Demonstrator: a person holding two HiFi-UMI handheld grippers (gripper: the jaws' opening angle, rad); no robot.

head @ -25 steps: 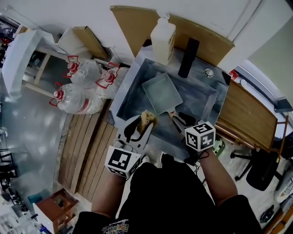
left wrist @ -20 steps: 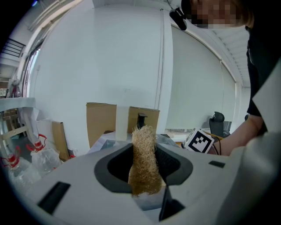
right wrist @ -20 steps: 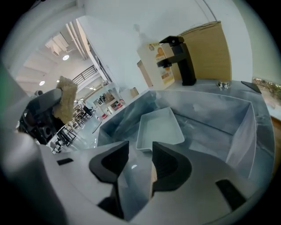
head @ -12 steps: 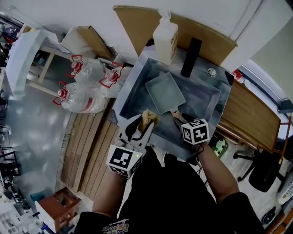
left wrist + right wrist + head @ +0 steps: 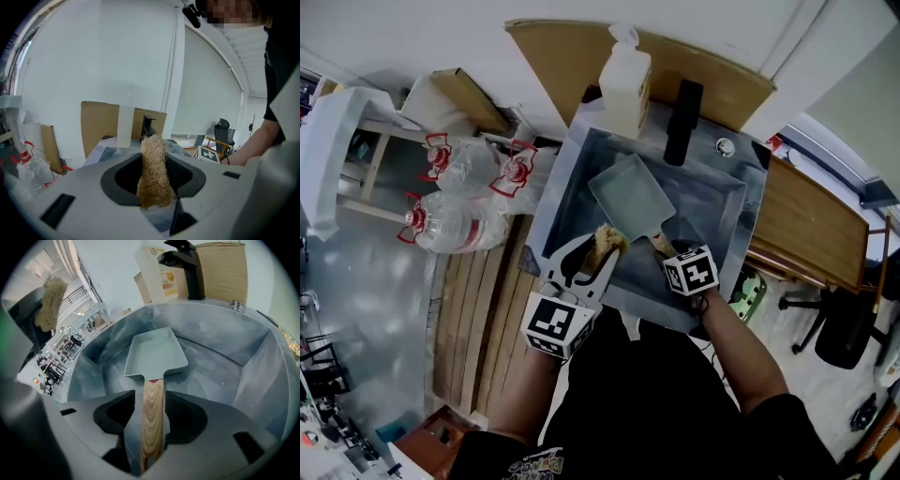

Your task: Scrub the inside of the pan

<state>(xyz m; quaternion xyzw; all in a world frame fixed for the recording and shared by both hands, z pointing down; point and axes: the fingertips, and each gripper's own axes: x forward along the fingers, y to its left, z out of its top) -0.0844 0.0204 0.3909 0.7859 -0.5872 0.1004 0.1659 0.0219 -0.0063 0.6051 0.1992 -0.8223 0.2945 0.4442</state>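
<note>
Getting ready: left gripper (image 5: 600,255) jaws pinch the scrubber (image 5: 607,240); right gripper (image 5: 666,249) jaws have just been opening wide round the handle (image 5: 153,408) of the pan (image 5: 154,355). Next, the scrubber must reach inside.

shirt (image 5: 656,394): black, short sleeves | left tongs (image 5: 602,246), right tongs (image 5: 667,251): pale grey, dark pads | cubes (image 5: 555,326): white, black square markers

One pan (image 5: 628,192), one loofah (image 5: 606,241), one tap (image 5: 680,122), one soap bottle (image 5: 623,84), three water jugs (image 5: 459,225).

Office workspace, steel sink (image 5: 565,190), desk chair (image 5: 841,335)
</note>
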